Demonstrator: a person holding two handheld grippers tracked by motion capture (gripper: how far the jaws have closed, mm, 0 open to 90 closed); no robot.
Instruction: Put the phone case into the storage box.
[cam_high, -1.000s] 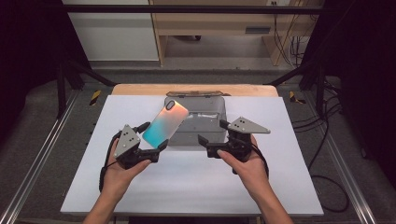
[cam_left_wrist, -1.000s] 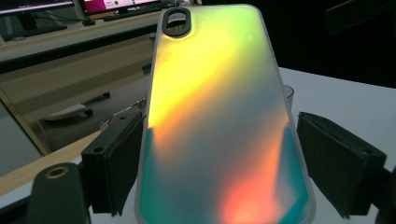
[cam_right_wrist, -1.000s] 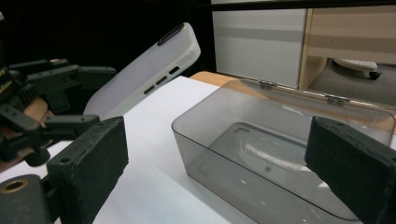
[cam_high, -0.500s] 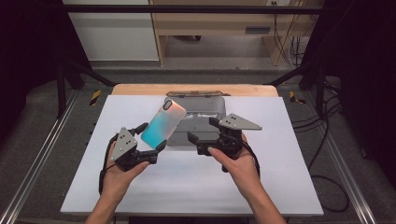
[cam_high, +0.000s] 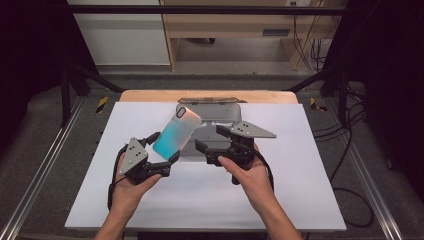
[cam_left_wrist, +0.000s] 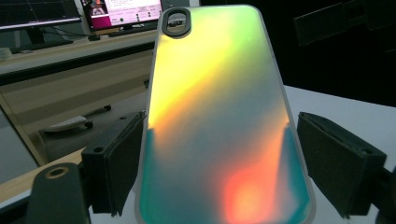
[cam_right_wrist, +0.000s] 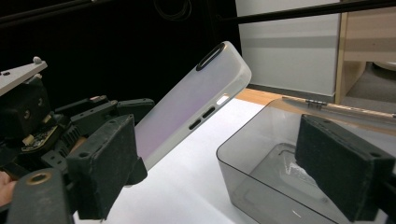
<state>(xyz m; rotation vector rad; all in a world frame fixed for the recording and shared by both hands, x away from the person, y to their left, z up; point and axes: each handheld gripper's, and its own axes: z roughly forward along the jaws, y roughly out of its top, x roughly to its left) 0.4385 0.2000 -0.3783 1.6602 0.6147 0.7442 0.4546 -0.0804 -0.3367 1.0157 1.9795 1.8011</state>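
a: what does the left gripper (cam_high: 161, 152) hold?
b: its jaws clamp the lower end of a thin iridescent teal-orange plastic phone case (cam_high: 176, 133), tilted up just left of the smoky grey plastic box (cam_high: 222, 114).
a: how will it handle?
b: likely light, bendy, slick; grip the side edges.
a: right gripper (cam_high: 210, 142)?
b: jaws apart, over the box.

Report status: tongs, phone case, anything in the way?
Left tongs gripping phone case, tilted above the table. Right tongs open, empty, beside grey bin. Nothing between them.
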